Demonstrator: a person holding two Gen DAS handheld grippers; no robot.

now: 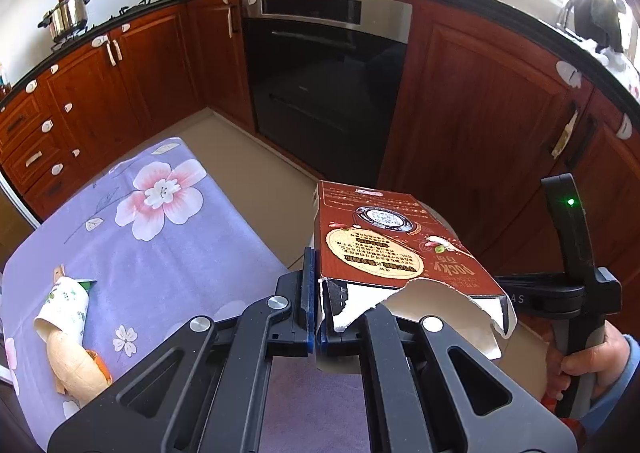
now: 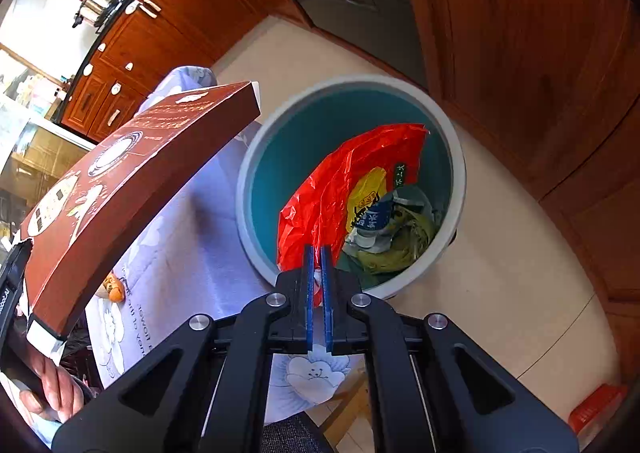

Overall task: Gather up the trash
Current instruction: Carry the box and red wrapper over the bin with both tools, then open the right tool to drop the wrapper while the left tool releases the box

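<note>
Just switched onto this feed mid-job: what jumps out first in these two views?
The torn brown snack box, clamped at its ripped end by the left gripper, fills the middle of the left view. In the right view, a red plastic bag pinched in the right gripper hangs into the round teal trash bin on the floor beside the lilac flowered tablecloth.

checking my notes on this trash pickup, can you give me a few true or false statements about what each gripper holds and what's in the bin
1. The left gripper is shut on the torn brown box. True.
2. The right gripper holds a paper cup. False: it pinches the red plastic bag.
3. The bin is empty. False: wrappers and other trash lie inside.
4. The red plastic bag hangs into the bin. True.
5. The table wears a plain white cloth. False: the purple floral cloth covers it.
</note>
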